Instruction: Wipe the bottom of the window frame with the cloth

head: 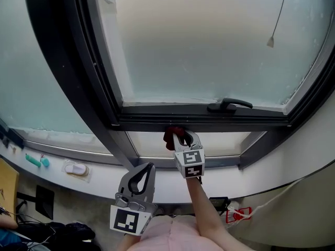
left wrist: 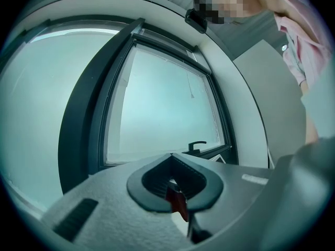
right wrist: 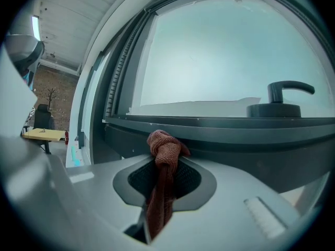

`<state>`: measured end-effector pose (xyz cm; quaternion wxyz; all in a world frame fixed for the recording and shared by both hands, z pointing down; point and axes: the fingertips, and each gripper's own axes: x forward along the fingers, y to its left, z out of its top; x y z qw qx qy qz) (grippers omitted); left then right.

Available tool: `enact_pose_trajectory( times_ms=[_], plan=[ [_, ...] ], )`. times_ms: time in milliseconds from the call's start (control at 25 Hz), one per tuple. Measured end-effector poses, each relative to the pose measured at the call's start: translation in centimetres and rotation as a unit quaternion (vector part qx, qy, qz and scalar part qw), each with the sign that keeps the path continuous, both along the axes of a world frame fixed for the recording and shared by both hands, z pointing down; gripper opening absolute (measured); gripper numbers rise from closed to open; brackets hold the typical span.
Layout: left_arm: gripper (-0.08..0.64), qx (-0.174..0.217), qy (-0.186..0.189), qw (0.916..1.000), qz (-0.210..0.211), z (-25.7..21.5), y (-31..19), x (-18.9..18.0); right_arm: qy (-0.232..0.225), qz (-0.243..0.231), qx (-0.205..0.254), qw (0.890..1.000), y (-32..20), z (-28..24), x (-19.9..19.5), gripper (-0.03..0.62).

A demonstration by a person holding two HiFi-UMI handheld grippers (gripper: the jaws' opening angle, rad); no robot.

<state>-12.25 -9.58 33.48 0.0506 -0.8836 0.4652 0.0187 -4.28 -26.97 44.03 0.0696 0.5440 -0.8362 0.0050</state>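
While right gripper [head: 179, 136] clamps cloth [right wrist: 166, 146], seemingly at window frame's [head: 220, 123] bottom edge, left gripper [head: 149, 167] hangs clenched below.

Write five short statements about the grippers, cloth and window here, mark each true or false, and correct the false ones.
1. The right gripper is shut on the red cloth. True.
2. The cloth is up against the bottom of the window frame. True.
3. The left gripper is pressed against the glass. False: it hangs lower than the right gripper and off the frame.
4. The window handle sits on the frame's left upright. False: it is on the bottom rail, to the right of the cloth.
5. The left gripper's jaw tips are together. True.
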Motion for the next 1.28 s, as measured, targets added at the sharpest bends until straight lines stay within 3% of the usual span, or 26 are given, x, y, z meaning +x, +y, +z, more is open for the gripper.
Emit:
enact_pose_trajectory(
  times_ms=[520,760,960,1160,1280],
  plan=[
    [-0.005,0.006,0.008,0.9997,0.022,-0.4,-0.1,4.2,0.002,0.041,0.006,0.999,0.3,0.3,7.2,0.064],
    [-0.005,0.011,0.024,0.9995,0.019,-0.9,0.0,5.6,0.005,0.059,0.003,0.998,0.7,0.2,10.4,0.064],
    [-0.005,0.009,0.002,0.9997,0.022,-0.2,0.4,6.8,0.018,0.067,-0.001,0.998,1.1,-0.2,12.8,0.064],
    [-0.005,0.015,0.030,0.9994,0.010,-0.5,0.6,7.5,0.006,0.080,0.009,0.997,1.0,0.4,15.6,0.064],
    [-0.005,0.004,0.018,0.9998,0.011,0.4,0.8,7.8,0.006,0.092,0.008,0.996,1.1,0.7,17.1,0.064]
  ],
)
